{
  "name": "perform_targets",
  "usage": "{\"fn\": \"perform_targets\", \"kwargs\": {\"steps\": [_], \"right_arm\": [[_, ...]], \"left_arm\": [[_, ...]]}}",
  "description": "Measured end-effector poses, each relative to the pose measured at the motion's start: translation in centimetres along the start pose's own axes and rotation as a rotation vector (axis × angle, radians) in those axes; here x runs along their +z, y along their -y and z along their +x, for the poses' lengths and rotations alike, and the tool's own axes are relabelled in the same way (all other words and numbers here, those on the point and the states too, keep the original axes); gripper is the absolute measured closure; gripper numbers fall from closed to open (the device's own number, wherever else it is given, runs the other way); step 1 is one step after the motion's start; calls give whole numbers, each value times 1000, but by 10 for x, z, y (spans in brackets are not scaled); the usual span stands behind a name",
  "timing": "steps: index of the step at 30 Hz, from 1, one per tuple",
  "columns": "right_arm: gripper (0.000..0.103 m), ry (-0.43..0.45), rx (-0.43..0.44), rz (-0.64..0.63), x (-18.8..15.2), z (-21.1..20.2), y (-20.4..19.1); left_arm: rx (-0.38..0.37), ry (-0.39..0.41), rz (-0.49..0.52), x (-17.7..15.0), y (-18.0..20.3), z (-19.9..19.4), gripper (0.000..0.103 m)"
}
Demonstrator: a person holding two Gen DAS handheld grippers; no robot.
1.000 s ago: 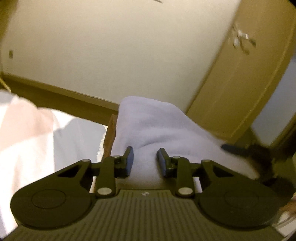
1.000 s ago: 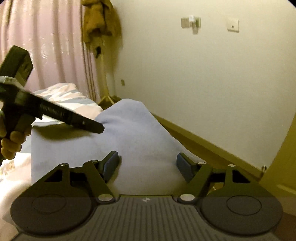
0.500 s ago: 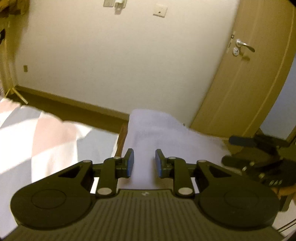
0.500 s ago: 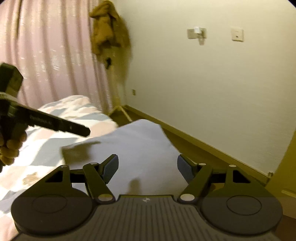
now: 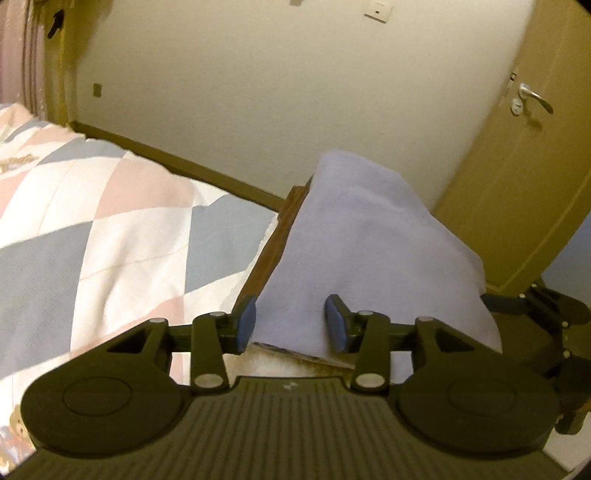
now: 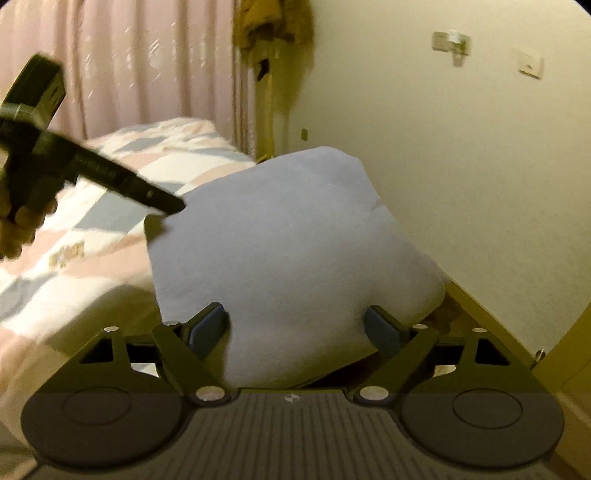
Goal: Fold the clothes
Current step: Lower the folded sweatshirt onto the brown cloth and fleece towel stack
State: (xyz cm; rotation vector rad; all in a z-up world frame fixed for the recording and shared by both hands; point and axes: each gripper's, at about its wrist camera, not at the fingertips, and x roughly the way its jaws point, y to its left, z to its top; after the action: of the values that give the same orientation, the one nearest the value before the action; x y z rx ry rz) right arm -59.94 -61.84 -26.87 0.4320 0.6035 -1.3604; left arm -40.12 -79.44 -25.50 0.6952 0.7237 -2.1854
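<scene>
a pale lavender cloth (image 5: pixel 362 236) lies folded over the wooden foot of the bed (image 5: pixel 284 206), one end raised against the wall and the rest draping down toward both cameras. in the left wrist view the left gripper (image 5: pixel 290 321) has its blue pads (image 5: pixel 246 320) spread apart on either side of the cloth's near edge, the left pad just beside that edge and the right one against the fabric, with nothing pinched between them. the right gripper (image 6: pixel 297 326) in its own view is spread wider, the cloth's lower bulge sitting in the gap between its dark fingers without being squeezed (whether either finger actually touches the fabric i cannot tell). in the right wrist view, the left gripper comes in from the left, held by a hand (image 6: pixel 16 221), and its finger tip (image 6: pixel 166 203) rests at the cloth's upper left corner. a quilt (image 5: pixel 110 221) of pink, grey-blue and white diamonds covers the bed to the left of the cloth. behind stand a cream wall (image 5: pixel 258 92), a tan door with a metal handle (image 5: pixel 535 96), pink curtains (image 6: pixel 129 66), and a brownish garment (image 6: pixel 273 26) hanging in the corner.
</scene>
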Motion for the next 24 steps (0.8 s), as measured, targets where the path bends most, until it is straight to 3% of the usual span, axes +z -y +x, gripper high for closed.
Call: {"fn": "perform_targets", "kwargs": {"steps": [1,5,9,15,19,24], "right_arm": [[15,-6,-2,-10,4,3,-3],[18,13,-4,36,23,-10,3],[21,48,5,72,32,-20,8],[18,-38,6,-26,20,-1,-4],[14,-47,10,-40,23,-2,-8],[14,-49,20,18,41,-9,-1]], "left_arm": [[7,-2,-4,2,2,-3,63],[31,38,14,13,16,-30,80],[13,95,20,21,29,-47,81],[71,-15,16,-1,27,-16,81],[85,-14,-45,-2,24,-25,81],[170,-61,-59,6,34,-44,80]]}}
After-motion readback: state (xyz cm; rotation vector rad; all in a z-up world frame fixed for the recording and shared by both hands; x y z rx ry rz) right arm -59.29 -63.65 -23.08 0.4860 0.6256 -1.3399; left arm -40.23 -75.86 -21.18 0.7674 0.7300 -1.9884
